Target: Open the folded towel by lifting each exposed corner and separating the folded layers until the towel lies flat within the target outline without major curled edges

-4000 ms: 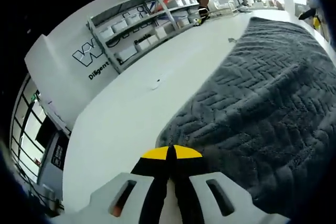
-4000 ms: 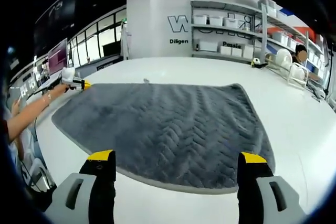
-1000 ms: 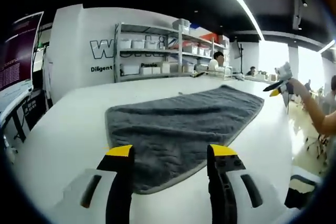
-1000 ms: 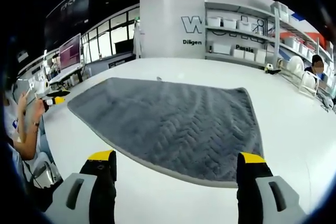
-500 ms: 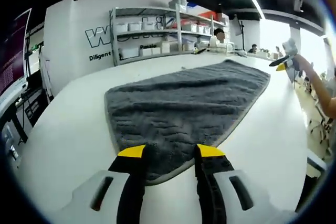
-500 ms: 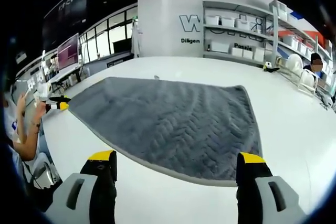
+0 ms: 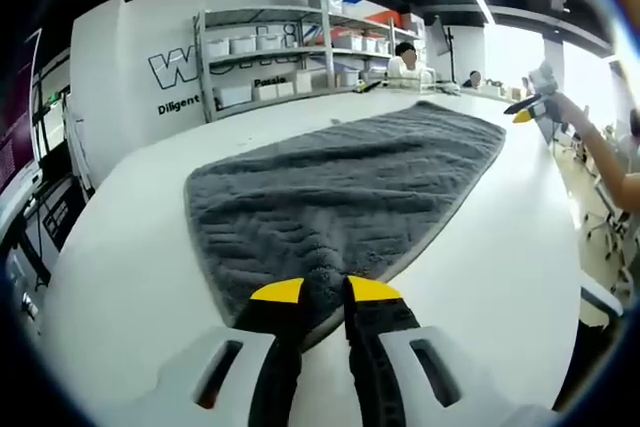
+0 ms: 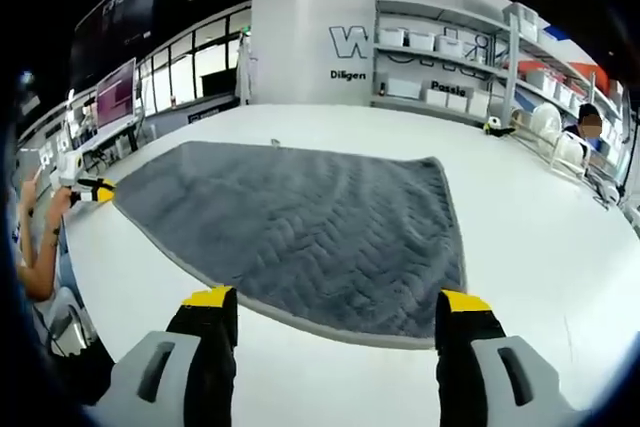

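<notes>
On the white desk (image 8: pixel 560 247) the grey towel (image 8: pixel 310 227) lies spread flat. At 6 o'clock in the left gripper view, the left gripper (image 7: pixel 323 292) pinches its near corner; the right gripper (image 8: pixel 335 304) hovers, jaws spread wide.

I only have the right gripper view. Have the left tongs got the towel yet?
Observer: Yes. The left tongs are pinched on the near corner of the towel.
Operator: Is a layer folded over there?
Observer: Cannot tell. The pile bunches up between the tips, and the rest looks flat.
Operator: Where do my right tongs sit from that side?
Observer: The right tongs are beyond the far corner, not touching the towel.
</notes>
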A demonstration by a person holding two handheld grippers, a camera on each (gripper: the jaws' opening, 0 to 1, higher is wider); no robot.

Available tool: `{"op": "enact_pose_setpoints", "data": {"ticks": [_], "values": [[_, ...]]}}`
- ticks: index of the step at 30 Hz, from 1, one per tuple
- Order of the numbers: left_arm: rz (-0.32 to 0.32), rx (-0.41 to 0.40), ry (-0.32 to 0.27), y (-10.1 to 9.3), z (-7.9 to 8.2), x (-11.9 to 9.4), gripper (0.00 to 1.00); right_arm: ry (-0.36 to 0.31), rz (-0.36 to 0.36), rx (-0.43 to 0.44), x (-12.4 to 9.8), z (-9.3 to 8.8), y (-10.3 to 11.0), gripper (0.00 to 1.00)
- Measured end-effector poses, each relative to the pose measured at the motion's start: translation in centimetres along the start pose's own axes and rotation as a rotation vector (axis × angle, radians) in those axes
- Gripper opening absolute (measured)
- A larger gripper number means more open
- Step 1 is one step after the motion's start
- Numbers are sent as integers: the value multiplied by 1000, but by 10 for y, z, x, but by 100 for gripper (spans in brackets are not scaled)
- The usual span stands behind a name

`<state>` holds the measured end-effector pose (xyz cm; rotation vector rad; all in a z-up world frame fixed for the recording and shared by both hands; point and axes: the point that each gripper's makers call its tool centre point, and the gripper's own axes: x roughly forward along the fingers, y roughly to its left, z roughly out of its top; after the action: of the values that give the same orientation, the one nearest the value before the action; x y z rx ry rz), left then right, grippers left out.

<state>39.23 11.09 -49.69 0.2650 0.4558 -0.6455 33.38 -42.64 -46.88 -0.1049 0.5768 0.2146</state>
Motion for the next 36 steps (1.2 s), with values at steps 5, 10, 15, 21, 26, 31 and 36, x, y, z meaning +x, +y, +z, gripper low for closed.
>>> {"op": "enact_pose_setpoints", "data": {"ticks": [5, 10, 15, 21, 26, 31, 36], "values": [[-2, 6, 4, 0, -1, 0, 9, -12, -55, 42, 5, 0, -42, 51], [3, 2, 5, 1, -2, -1, 6, 34, -80, 79, 22, -11, -67, 37], [5, 13, 6, 1, -3, -2, 6, 68, -70, 113, 41, -21, -80, 30], [-2, 50, 29, -2, -4, -4, 4, 46, -69, 101, 40, -17, -86, 25], [-3, 54, 43, -4, -6, -7, 4, 54, -55, 83, 35, -21, -79, 18], [-5, 74, 67, -7, -8, -13, 4, 63, -48, 58, 28, -26, -75, 5], [-13, 76, 75, -9, -11, -19, 4, 61, -28, 53, 22, -30, -68, 3]]}}
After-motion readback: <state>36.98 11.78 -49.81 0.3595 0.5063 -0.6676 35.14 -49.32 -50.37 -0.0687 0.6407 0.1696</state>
